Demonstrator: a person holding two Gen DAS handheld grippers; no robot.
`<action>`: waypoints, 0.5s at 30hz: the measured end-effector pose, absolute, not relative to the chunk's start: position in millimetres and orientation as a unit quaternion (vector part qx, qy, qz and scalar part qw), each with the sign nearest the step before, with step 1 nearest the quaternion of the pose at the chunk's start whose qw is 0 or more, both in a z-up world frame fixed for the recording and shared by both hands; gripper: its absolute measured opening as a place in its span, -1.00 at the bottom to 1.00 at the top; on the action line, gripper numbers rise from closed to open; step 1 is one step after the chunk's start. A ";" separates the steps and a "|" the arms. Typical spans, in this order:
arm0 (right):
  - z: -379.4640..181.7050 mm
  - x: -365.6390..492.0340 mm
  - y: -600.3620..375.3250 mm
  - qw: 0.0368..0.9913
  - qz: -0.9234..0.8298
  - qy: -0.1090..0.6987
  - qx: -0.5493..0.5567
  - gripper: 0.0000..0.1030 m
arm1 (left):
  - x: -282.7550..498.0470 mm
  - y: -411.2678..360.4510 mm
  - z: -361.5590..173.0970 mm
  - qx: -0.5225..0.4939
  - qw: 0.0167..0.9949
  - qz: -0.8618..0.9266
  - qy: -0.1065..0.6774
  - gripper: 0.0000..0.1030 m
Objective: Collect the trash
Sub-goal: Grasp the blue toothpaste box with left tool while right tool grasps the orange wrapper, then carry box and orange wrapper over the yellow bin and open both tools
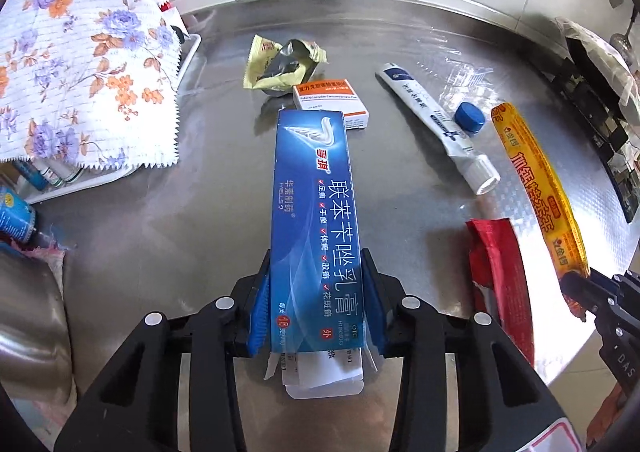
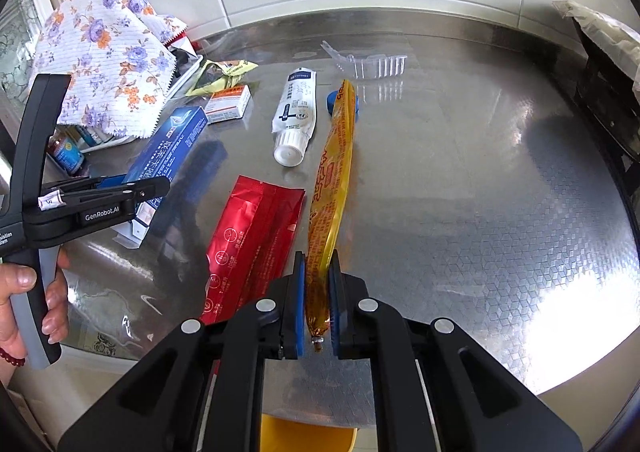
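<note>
- The left tongs are seen clamped on the near end of a long blue cardboard ointment box, with blue pads pressed to both of its long sides.
- The box's far end is seen resting on, or just above, the round embossed steel table; which of the two cannot be told. A white flap is seen sticking out of the box's near end.
- The right tongs are seen closed on the near, crimped end of a long yellow sausage wrapper, which is stretched away over the table.
- A flat red foil pouch is found lying on the table just left of the sausage wrapper, between the two pairs of tongs.
- A white squeezed tube with a white ribbed cap is found beyond the pouch, cap towards the camera.
- A round blue bottle cap is noted between the tube and the far end of the sausage wrapper.
- A small white and orange medicine carton is noted at the far end of the blue box, with a crumpled pale yellow sachet behind it.
- A clear plastic blister tray is noted near the table's far edge.
- A white cloth with purple and orange flowers is seen draped over a white tray at the left.
- A hand is seen gripping the handle of the left tongs.
</note>
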State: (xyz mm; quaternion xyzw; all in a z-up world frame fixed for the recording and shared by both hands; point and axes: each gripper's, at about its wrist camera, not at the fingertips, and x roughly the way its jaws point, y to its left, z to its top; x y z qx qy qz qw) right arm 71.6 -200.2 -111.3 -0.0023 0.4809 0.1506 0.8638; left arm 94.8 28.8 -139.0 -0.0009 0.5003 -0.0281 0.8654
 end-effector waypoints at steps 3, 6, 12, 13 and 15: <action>-106.4 67.6 -204.9 0.866 0.159 0.475 0.000 -0.80 | 87.9 26.1 -133.3 0.000 0.869 -0.021 0.495 -0.23; -100.1 61.0 -212.6 0.867 0.170 0.468 0.003 -0.80 | 74.0 21.8 -126.5 -0.002 0.873 -0.012 0.488 -0.23; -91.5 40.3 -226.6 0.867 0.198 0.458 -0.003 -0.80 | 33.1 17.1 -115.0 -0.010 0.879 0.007 0.477 -0.23; -90.6 36.0 -227.5 0.866 0.201 0.457 -0.006 -0.80 | 25.3 16.4 -112.9 -0.012 0.880 0.008 0.475 -0.23; -88.3 26.7 -230.2 0.866 0.207 0.456 -0.010 -0.80 | 14.9 16.0 -110.1 -0.013 0.880 0.011 0.474 -0.23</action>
